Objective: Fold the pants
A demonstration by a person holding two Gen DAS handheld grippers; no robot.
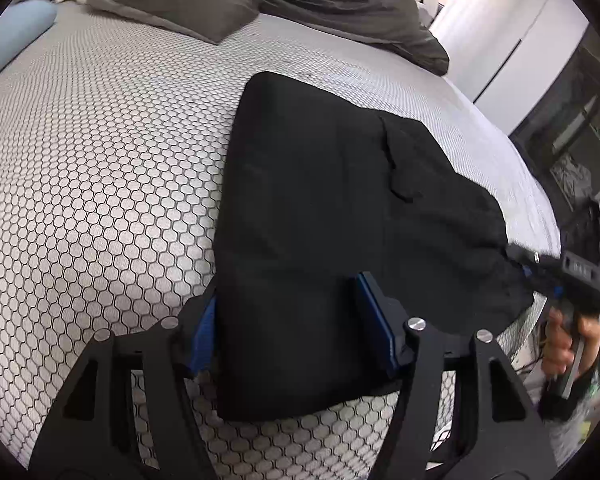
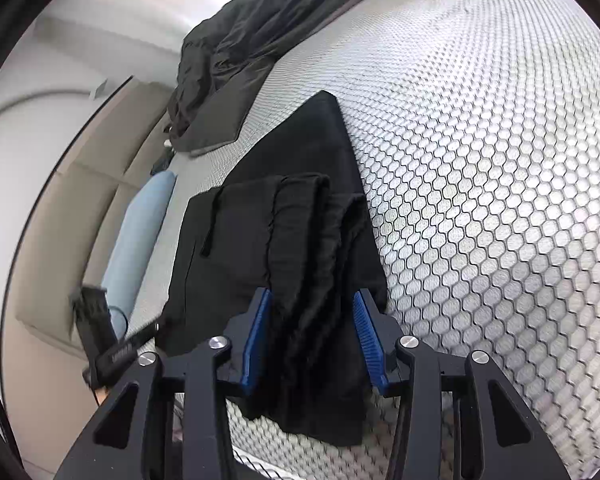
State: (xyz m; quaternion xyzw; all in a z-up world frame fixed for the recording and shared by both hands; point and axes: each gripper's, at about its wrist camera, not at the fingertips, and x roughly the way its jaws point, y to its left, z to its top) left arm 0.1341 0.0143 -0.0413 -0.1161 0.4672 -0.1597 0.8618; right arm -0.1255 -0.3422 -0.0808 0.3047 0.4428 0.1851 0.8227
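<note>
Lying on a bed (image 1: 100, 160) with a honeycomb-patterned cover, black pants (image 1: 320, 200) are folded into a thick stack, well clear of the grey blanket (image 1: 260, 0) heaped at the far end. Left tongs (image 1: 296, 336) straddle the stack's near edge, pads at either side; whether they press, I cannot tell. Right tongs (image 2: 312, 336) stand apart around the bunched waistband, pads not pressing it.

pants (image 1: 308, 208): matt black cloth | bed cover (image 1: 100, 160): honeycomb-print fabric | claw pads (image 2: 255, 344): ribbed blue
</note>
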